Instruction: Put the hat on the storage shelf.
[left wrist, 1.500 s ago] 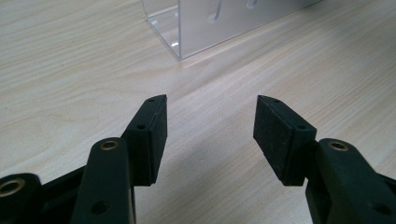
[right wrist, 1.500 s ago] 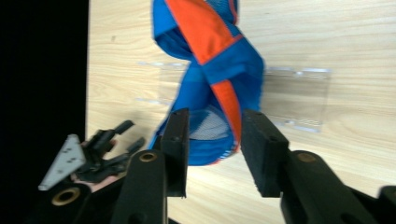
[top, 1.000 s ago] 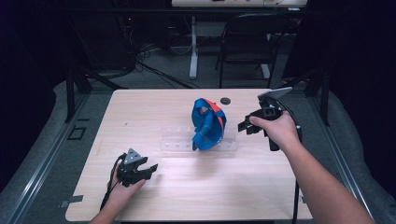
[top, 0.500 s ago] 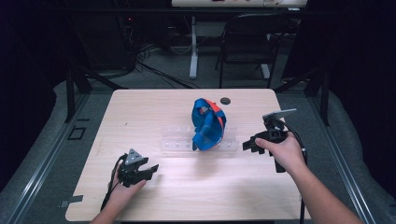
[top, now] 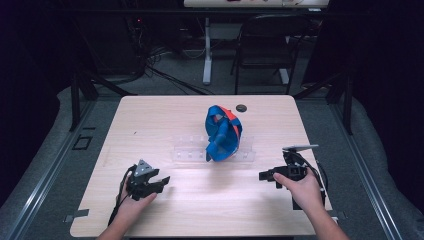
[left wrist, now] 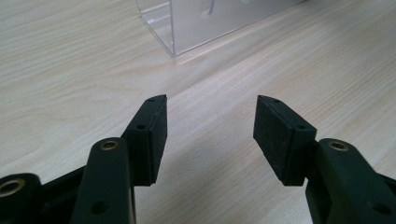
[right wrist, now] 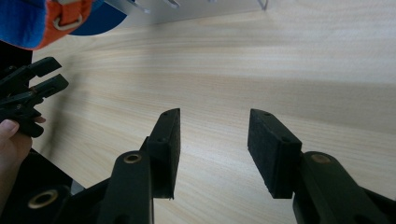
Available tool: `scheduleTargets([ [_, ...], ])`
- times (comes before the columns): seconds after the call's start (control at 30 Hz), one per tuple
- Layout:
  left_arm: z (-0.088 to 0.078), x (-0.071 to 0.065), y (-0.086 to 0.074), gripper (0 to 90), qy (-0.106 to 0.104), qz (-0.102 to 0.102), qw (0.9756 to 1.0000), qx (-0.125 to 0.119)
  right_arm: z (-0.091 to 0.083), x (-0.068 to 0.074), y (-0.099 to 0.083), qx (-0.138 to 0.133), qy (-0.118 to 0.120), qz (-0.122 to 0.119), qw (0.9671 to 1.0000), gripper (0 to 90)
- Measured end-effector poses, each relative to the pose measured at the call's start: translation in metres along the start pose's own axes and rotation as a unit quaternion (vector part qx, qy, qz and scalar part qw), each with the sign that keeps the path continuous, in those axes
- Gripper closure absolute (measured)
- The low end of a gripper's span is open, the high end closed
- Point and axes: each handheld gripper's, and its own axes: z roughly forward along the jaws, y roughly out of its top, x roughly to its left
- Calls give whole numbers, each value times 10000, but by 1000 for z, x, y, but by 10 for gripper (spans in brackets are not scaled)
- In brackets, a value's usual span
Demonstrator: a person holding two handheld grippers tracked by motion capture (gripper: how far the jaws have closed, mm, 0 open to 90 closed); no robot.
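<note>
Dark room; folding chair (top: 264, 47) behind pale wooden table (top: 150, 120).

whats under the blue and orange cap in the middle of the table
The blue and orange cap sits on a clear plastic rack that lies along the wooden table. The cap covers the rack's middle, so how it is hung there cannot be seen.

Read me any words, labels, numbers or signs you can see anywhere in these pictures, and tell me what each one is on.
No readable text in any view.
Blue and orange cap: no legible print.
Clear plastic rack: unmarked.
Small dark disc: too small to tell.
Left gripper and right gripper: no markings visible.
</note>
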Motion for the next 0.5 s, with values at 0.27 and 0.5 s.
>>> scheduleTargets([
  [0.27, 1, -1, 0, 452, 1, -31, 10000, 16, 18, -10, -25, -250, -173, -224, 9993, 551],
  [0.5, 0, 0, 0, 452, 3, -25, 10000, 12, 20, -18, -42, -911, -87, -501, 9945, 550],
])
